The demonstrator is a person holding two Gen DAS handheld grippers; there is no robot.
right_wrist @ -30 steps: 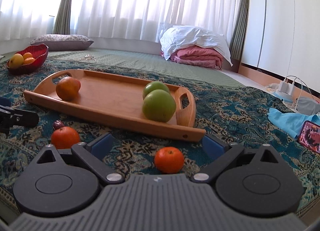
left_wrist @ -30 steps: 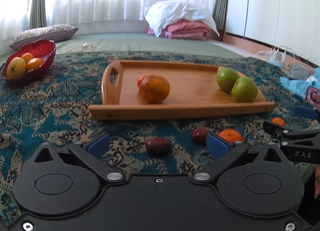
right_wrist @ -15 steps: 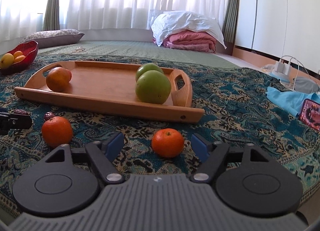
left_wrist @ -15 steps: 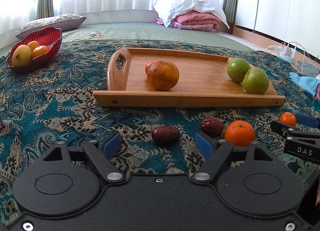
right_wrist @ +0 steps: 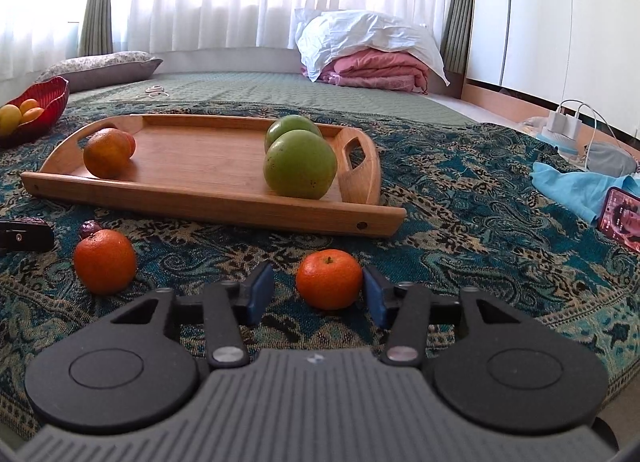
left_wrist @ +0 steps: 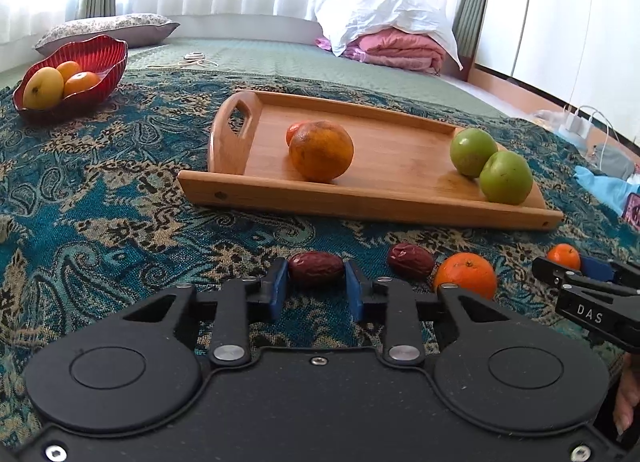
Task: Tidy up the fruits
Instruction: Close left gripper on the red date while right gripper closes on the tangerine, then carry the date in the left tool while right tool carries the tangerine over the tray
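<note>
both tools' jaws have just been closing: left tool (left_wrist: 316, 286) now clamps a red date (left_wrist: 316, 268) on the patterned cloth (left_wrist: 100, 197); right tool (right_wrist: 318, 294) brackets a small mandarin (right_wrist: 329, 279), only its right pad touching, near the wooden tray (right_wrist: 208, 197).

Daylight glows through white curtains (right_wrist: 240, 1) (green drapes (right_wrist: 96, 1) beside them); folded pink bedding (right_wrist: 372, 67) lies near white wardrobe doors (right_wrist: 560, 21).
</note>
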